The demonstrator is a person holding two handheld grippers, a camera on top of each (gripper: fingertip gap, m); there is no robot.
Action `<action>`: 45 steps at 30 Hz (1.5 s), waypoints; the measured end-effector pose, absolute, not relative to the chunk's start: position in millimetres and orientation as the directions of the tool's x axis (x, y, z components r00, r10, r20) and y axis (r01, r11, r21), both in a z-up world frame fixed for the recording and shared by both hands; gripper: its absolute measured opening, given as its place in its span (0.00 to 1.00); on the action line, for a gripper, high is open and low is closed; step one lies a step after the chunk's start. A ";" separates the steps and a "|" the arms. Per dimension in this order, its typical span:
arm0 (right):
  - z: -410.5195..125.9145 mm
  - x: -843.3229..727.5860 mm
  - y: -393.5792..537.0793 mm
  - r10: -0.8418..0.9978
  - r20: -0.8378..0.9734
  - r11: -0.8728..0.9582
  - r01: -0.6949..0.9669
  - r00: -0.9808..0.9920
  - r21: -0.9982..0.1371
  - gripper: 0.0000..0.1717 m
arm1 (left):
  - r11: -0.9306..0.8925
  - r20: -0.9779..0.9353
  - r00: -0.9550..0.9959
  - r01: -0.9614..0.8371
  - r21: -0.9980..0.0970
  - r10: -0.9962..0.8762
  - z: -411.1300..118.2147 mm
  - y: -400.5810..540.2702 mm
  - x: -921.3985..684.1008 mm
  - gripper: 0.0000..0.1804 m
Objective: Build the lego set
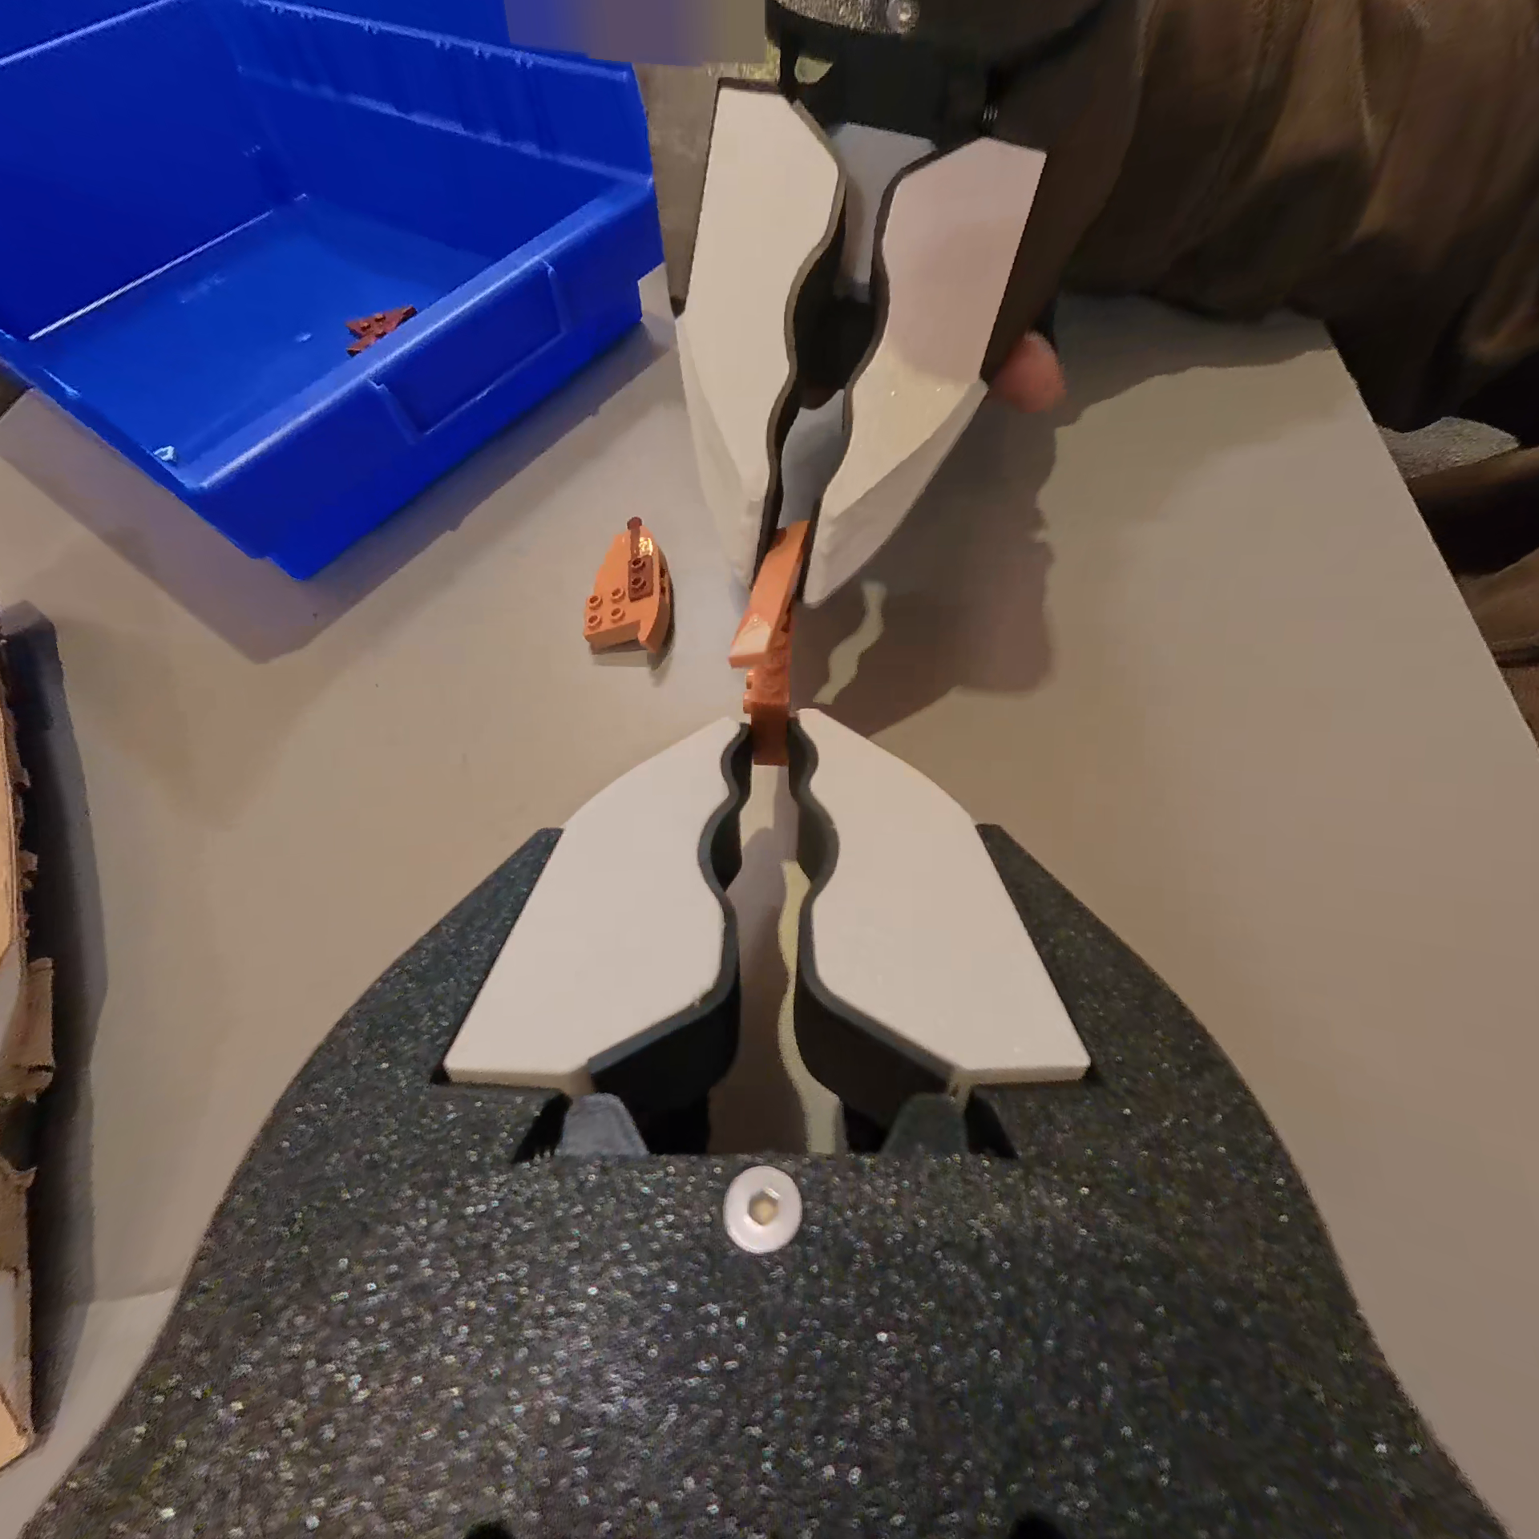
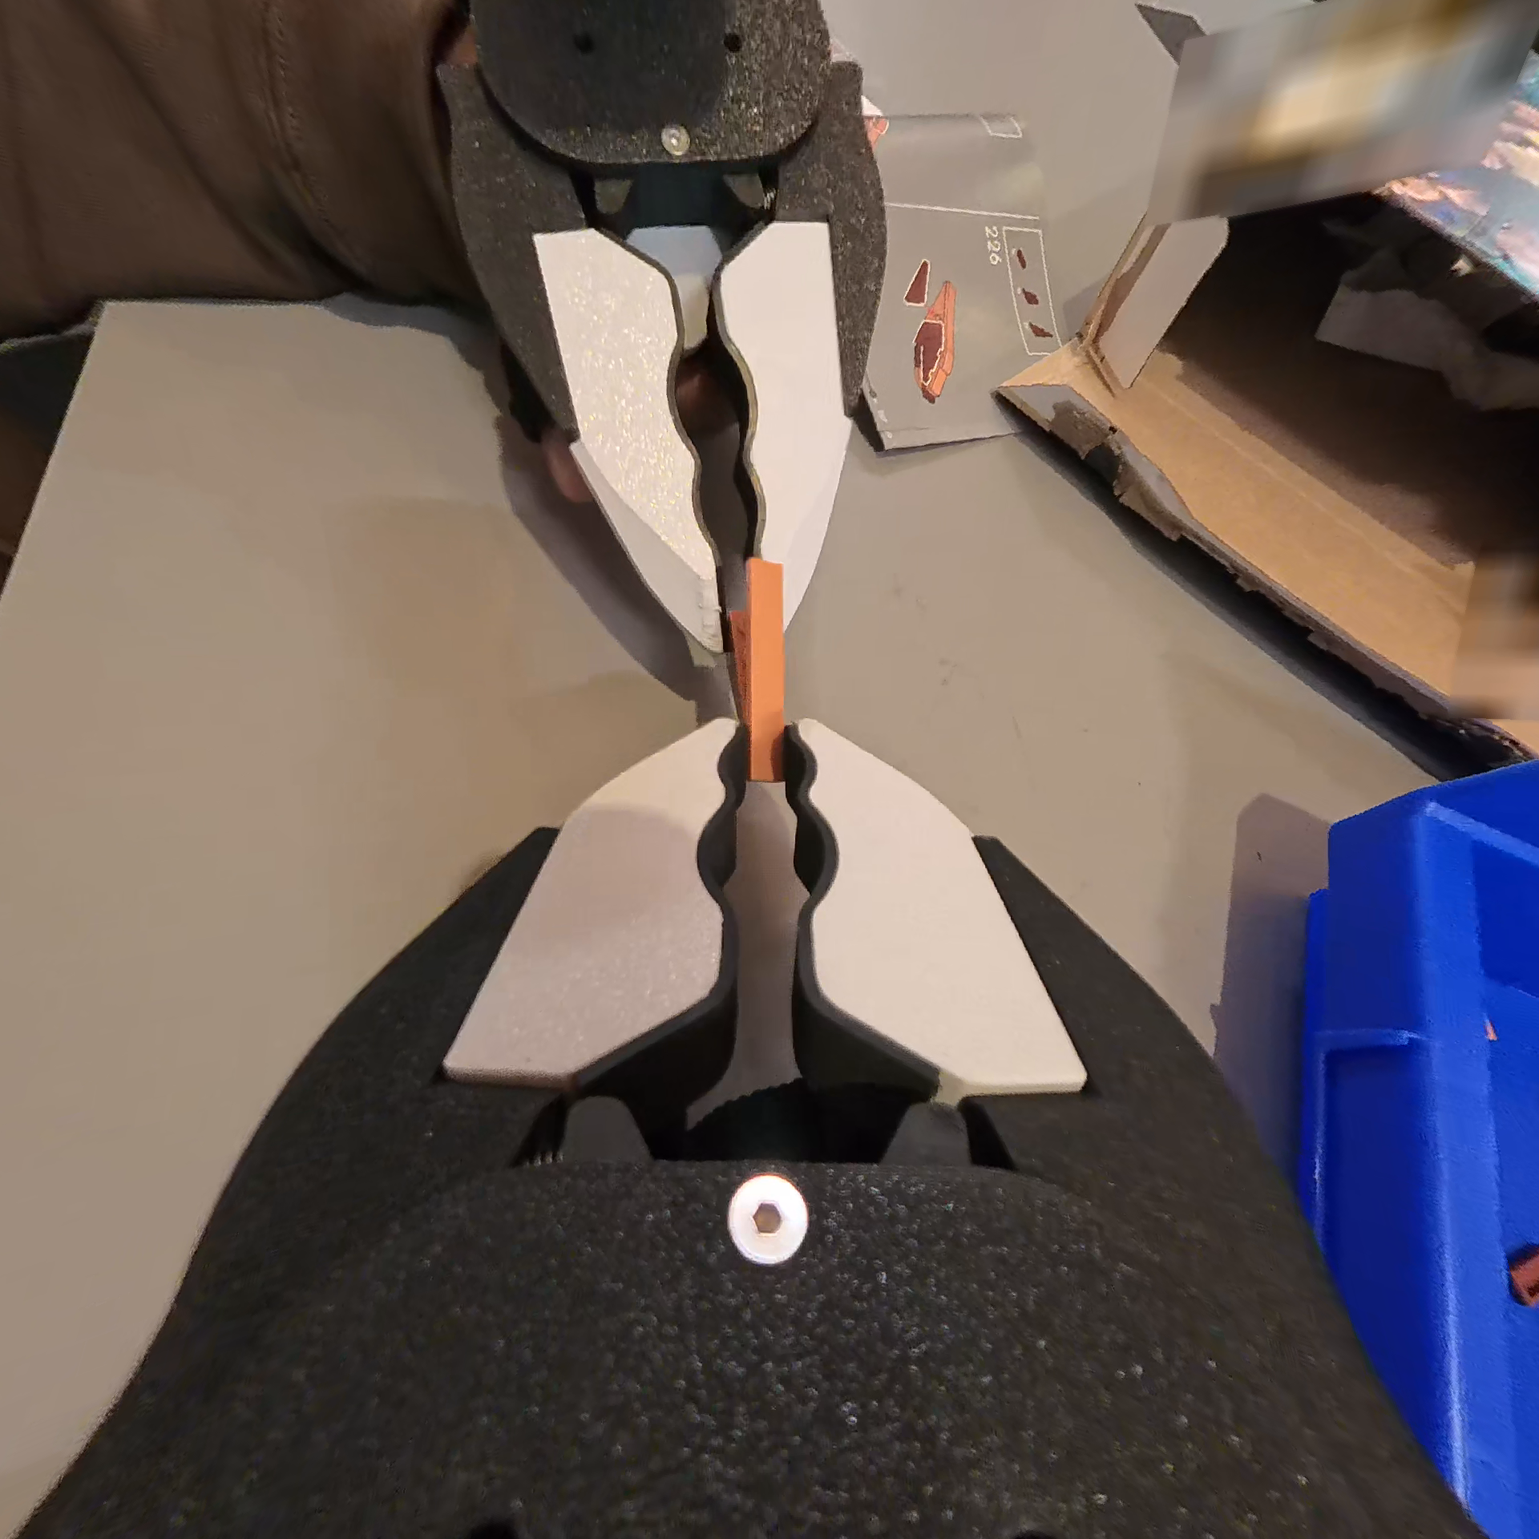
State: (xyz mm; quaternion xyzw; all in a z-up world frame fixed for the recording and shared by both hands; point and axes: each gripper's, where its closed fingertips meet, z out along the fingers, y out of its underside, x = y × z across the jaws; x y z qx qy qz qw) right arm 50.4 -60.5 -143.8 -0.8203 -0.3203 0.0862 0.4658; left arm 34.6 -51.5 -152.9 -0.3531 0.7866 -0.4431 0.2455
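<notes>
Left tongs [image 1: 770, 733] and right tongs [image 2: 759, 754] face each other tip to tip above the grey table [image 1: 1166, 749], each narrowed onto an opposite end of one orange brick piece [image 1: 770, 641], pads pressing it, held clear of the surface. A second orange brick assembly [image 1: 629, 595] lies on the table left of the left tongs' tips, with the blue bin [image 1: 333, 275] beyond it holding small dark red pieces [image 1: 379, 329]; torn cardboard packaging [image 2: 1249, 466] sits right of the right tongs.

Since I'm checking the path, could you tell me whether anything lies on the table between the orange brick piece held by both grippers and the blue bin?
Yes: a small orange brick model lies on the table between the held orange brick piece and the blue bin.
</notes>
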 end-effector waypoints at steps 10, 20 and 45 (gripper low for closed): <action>-149.0 48.7 -62.1 0.620 0.188 -0.358 0.487 0.762 -0.797 0.04 | 0.373 -0.090 -0.641 -0.321 -0.871 -0.763 -152.8 -54.1 34.4 0.04; -148.3 48.5 -62.4 0.623 0.202 -0.345 0.497 0.755 -0.796 0.05 | 0.364 -0.091 -0.642 -0.308 -0.879 -0.762 -150.7 -54.4 34.7 0.04; -140.8 45.0 -62.2 0.626 0.297 -0.261 0.553 0.721 -0.791 0.05 | 0.313 -0.048 -0.656 -0.294 -0.903 -0.754 -144.5 -57.1 32.5 0.04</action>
